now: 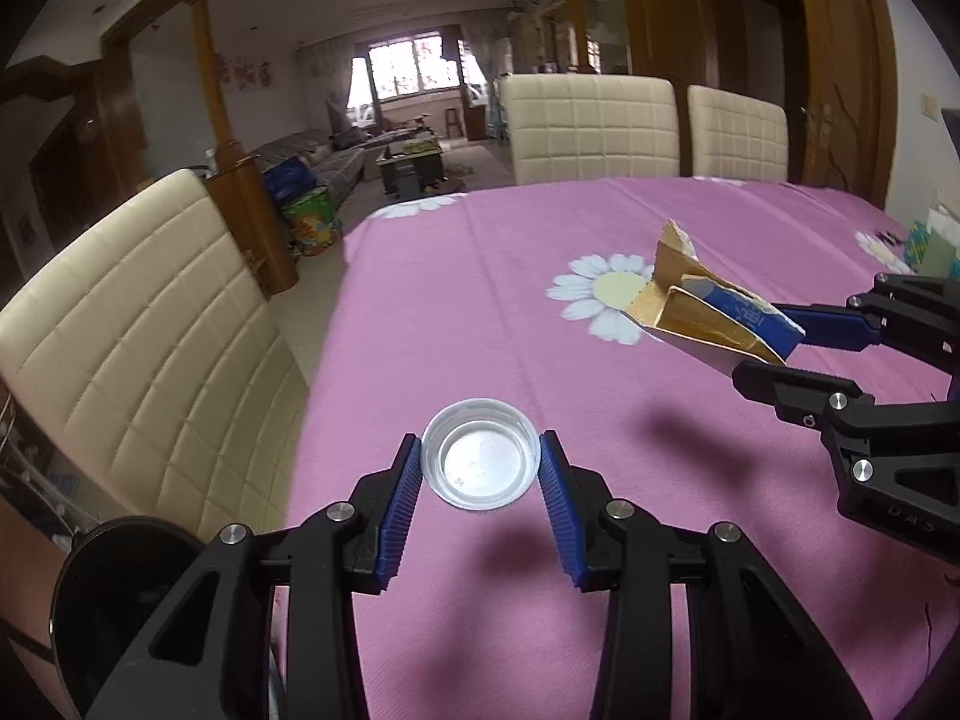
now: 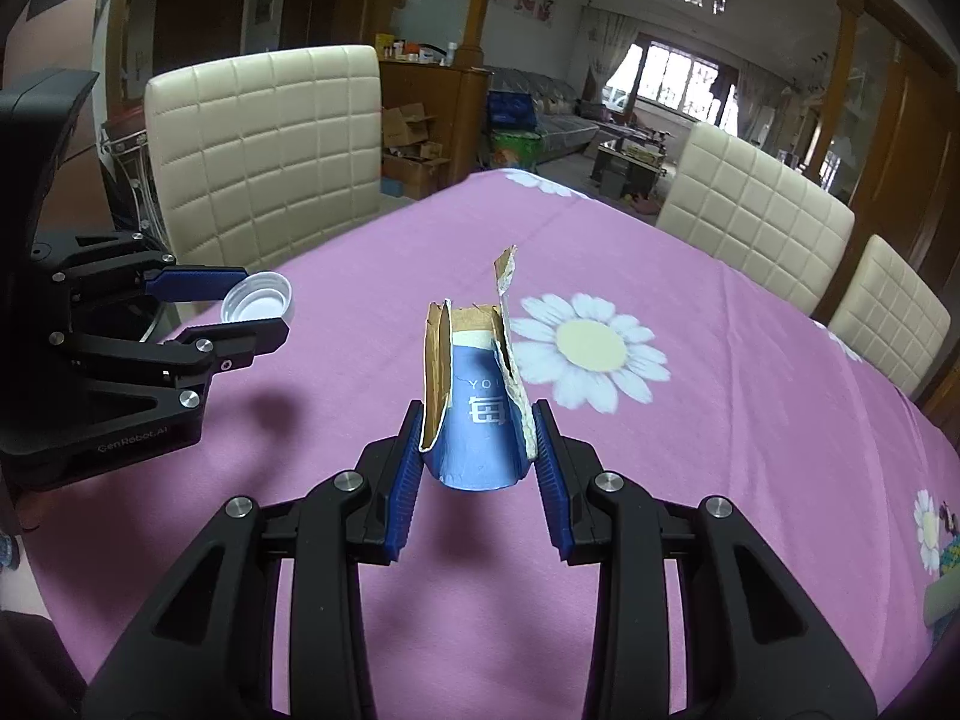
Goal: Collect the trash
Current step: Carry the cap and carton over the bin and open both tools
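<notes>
Trash in both grippers: I am clamping a light, slippery bottle cap point(image 1: 480, 461) by its rim in the left gripper point(image 1: 480, 465), and squeezing a crushable torn carton point(image 2: 477, 414) in the right gripper point(image 2: 478, 438), above the tablecloth point(image 1: 510, 312).

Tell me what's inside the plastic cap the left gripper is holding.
Nothing shows inside the cap: its open side faces the left wrist camera and only the bare, faintly embossed inner face is visible. The left gripper's jaws cover its outer sides. Its top cannot be seen.
</notes>
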`<state>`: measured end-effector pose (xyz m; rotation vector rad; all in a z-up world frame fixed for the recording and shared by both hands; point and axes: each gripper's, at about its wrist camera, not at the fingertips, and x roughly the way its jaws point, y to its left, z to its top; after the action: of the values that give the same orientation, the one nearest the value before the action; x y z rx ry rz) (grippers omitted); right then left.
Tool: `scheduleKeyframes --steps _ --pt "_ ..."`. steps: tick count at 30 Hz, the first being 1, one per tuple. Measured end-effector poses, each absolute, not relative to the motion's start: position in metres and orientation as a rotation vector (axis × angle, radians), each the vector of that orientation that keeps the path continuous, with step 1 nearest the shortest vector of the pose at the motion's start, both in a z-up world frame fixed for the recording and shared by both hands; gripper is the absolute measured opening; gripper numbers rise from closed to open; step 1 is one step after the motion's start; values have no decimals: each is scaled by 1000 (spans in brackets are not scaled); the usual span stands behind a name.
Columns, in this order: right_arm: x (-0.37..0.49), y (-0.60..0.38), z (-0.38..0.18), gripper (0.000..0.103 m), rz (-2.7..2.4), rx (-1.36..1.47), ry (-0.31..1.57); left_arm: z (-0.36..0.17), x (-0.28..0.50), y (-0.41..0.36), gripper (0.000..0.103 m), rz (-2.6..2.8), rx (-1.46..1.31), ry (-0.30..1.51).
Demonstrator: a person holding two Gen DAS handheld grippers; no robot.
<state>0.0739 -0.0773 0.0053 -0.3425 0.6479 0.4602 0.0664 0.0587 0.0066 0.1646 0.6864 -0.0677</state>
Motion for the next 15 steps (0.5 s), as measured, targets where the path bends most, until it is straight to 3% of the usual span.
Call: scheduleKeyframes --steps 15 --pt "51 6 23 36 592 -400 602 21 35 139 39 76 95 652"
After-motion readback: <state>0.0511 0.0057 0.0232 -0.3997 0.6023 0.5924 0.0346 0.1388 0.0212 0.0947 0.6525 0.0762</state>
